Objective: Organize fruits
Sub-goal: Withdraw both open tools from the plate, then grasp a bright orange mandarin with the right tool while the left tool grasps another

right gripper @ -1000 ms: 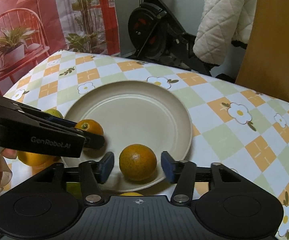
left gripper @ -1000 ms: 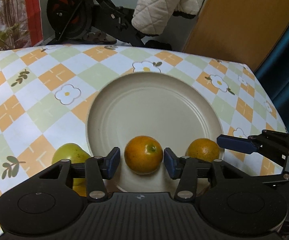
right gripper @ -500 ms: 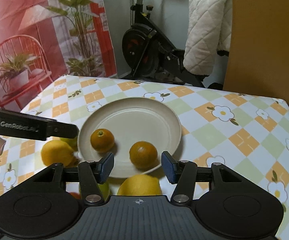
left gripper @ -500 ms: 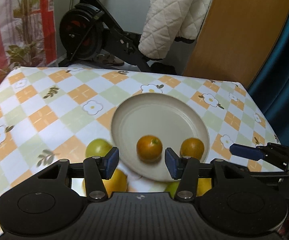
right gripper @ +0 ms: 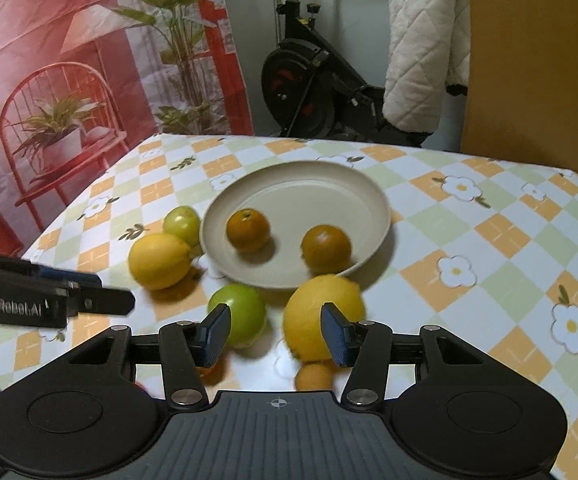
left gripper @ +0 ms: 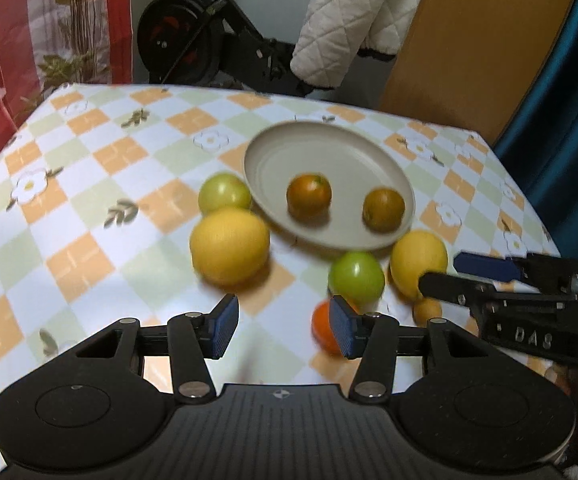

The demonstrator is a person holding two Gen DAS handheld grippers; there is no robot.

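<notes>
A beige plate [left gripper: 273, 152] [right gripper: 329, 184] holds two oranges [left gripper: 309, 195] [left gripper: 383, 209], also seen in the right wrist view [right gripper: 247, 229] [right gripper: 326, 249]. Beside the plate on the table lie two yellow lemons [left gripper: 229, 245] [left gripper: 419, 262], two green fruits [left gripper: 225, 193] [left gripper: 356, 278] and small orange fruits [left gripper: 323, 330] [left gripper: 427, 311]. My left gripper [left gripper: 283, 330] is open and empty, above the table in front of the fruit. My right gripper [right gripper: 275, 338] is open and empty, above a green fruit [right gripper: 241, 316] and a lemon [right gripper: 321, 316].
The table wears a checked flower cloth [right gripper: 489, 240]. Behind it stand an exercise bike [right gripper: 309, 92], a white quilted cover [right gripper: 421, 60] and a wooden panel [right gripper: 529, 60]. A blue curtain [left gripper: 561, 120] hangs at the right. The table edges are near on the left and right.
Both grippers have pulled back and up from the plate, leaving one orange each on it. More fruit in front of the plate has come into view.
</notes>
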